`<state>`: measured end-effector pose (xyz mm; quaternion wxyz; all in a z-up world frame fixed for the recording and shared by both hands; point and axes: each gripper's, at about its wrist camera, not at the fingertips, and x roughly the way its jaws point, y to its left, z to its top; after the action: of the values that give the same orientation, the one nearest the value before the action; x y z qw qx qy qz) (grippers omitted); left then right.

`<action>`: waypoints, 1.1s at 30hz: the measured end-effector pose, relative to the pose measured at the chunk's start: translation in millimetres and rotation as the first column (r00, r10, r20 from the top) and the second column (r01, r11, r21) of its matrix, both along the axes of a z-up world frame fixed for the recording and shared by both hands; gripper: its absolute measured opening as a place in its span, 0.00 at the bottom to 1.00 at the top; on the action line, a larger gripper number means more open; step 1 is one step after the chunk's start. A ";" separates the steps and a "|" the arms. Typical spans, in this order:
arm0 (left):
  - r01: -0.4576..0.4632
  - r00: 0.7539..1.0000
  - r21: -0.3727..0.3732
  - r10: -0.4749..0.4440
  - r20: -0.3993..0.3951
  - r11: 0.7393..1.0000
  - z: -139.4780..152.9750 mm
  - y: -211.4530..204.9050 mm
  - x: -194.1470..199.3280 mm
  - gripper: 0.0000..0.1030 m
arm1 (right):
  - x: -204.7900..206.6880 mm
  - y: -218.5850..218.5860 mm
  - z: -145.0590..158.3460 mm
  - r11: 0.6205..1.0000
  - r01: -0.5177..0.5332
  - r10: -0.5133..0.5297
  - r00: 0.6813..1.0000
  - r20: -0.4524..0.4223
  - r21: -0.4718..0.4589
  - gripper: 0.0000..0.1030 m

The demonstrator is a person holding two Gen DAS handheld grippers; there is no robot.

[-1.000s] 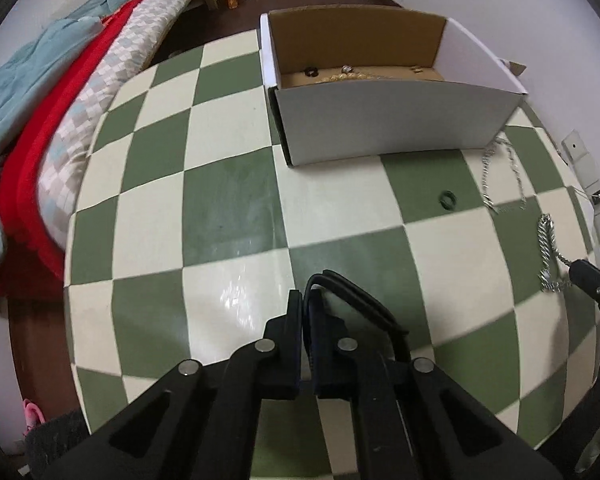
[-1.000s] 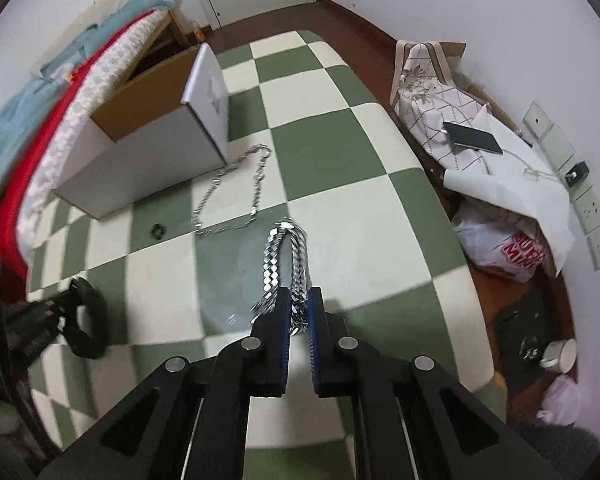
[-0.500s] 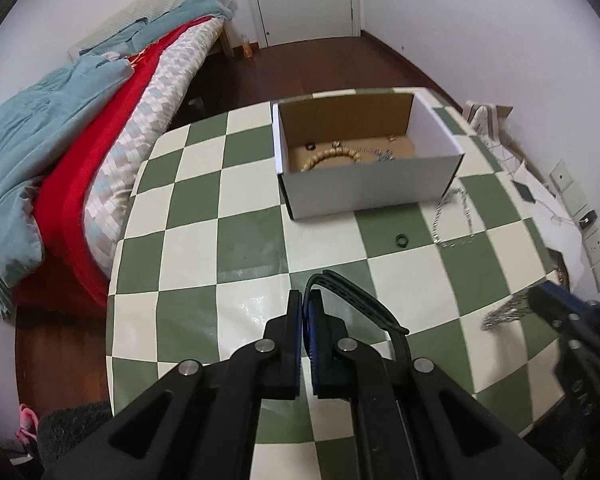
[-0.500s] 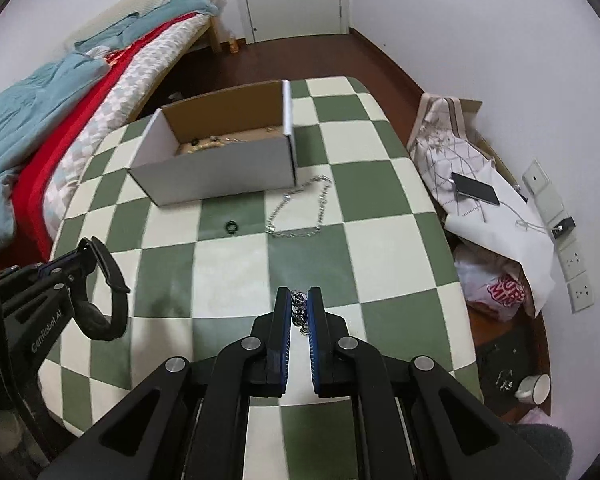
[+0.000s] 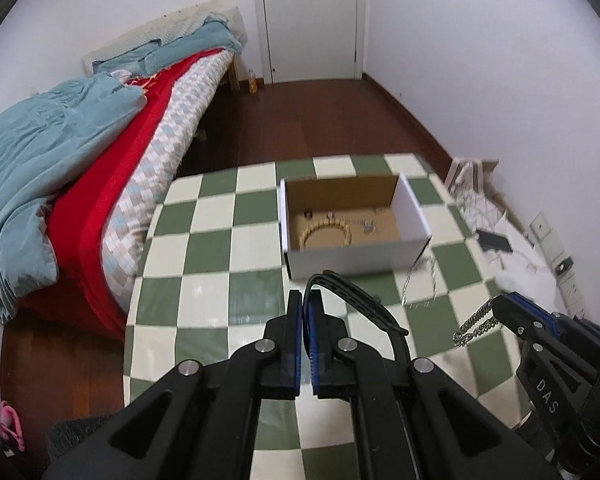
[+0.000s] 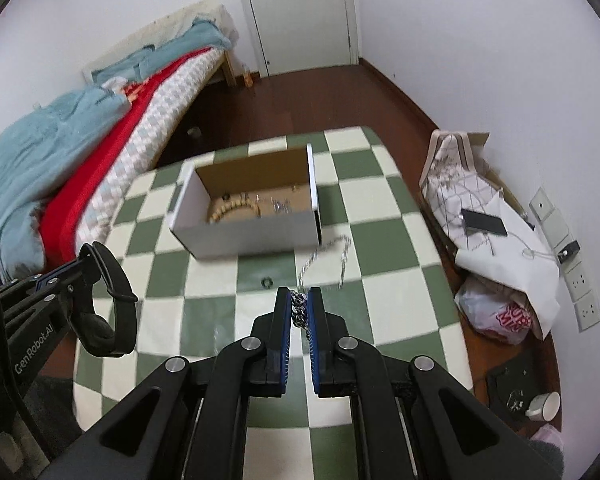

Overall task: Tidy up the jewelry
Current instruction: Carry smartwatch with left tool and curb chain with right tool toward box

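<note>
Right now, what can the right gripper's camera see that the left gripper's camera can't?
Only the right wrist view shows the small black ring on the table, the red-and-white plastic bag and the white cup on the floor.

Only the left wrist view shows the pink thing on the floor, bottom left.

Both show the open box with the beaded bracelet inside, the thin silver chain beside it, the left gripper shut on a black band, and the right gripper shut on a chunky silver chain.

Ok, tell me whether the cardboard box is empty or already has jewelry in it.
Not empty. The open box already holds a beaded bracelet and a few small pieces on its brown floor.
</note>
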<state>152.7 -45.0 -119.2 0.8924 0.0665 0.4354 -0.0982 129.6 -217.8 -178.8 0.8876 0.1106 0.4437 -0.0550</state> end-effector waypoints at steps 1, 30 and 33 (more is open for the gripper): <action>-0.003 1.000 -0.010 0.003 0.005 1.000 5.5 0.2 3.6 0.01 | 1.6 -1.9 6.9 1.000 0.002 -0.002 1.000 0.014 0.005 0.08; -0.053 0.983 -0.056 0.042 -0.177 0.997 -45.9 -12.7 162.4 0.01 | 184.3 -20.6 6.4 0.981 -0.079 0.086 0.996 -0.035 0.178 0.08; -0.058 0.971 -0.075 0.039 -0.238 0.996 -64.0 -12.3 171.5 0.01 | 191.1 -24.2 -17.1 0.984 -0.067 0.083 0.992 -0.090 0.166 0.08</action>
<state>324.1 -57.3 -183.2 0.8384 0.0074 0.5356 -0.1010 320.7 -242.0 -195.9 0.8546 0.1631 0.4930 0.0098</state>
